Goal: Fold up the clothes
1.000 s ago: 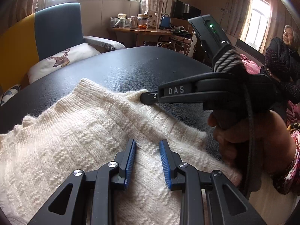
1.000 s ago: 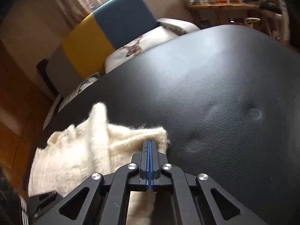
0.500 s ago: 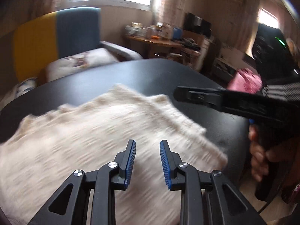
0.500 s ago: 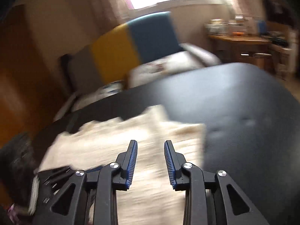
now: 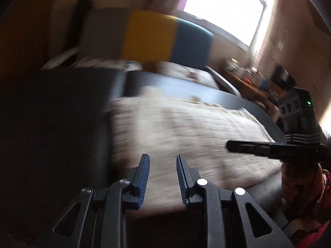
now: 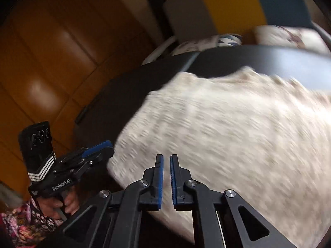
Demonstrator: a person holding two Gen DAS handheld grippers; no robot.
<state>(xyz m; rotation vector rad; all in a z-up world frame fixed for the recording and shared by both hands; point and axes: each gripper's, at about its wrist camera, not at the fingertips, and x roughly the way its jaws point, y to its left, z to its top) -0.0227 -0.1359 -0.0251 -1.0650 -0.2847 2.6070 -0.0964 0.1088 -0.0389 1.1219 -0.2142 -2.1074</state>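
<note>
**Between folds: both hand-held grippers are free over the sweater**

The cream knitted sweater (image 6: 227, 128) lies in a flat heap on the dark worktop (image 5: 62, 124). It looks partly folded, but the pictures are blurry, so I cannot tell how many folds are done.

I think this is a pause between two folds. Nothing is being held or lifted. The next move needs a fresh grip on an edge of the sweater, maybe the near edge at 6 o'clock in the right wrist view, so that edge can be carried over the rest. The knit is soft and thick, so the bite must take in the whole edge.

The left hand-held gripper (image 5: 162, 177) has its fingers well apart and holds nothing. It sits over the sweater's near edge.

The right hand-held gripper (image 6: 166, 177) has only a thin gap between its fingers and nothing in it. It hangs above the sweater. I cannot tell if it touches the knit.
</note>
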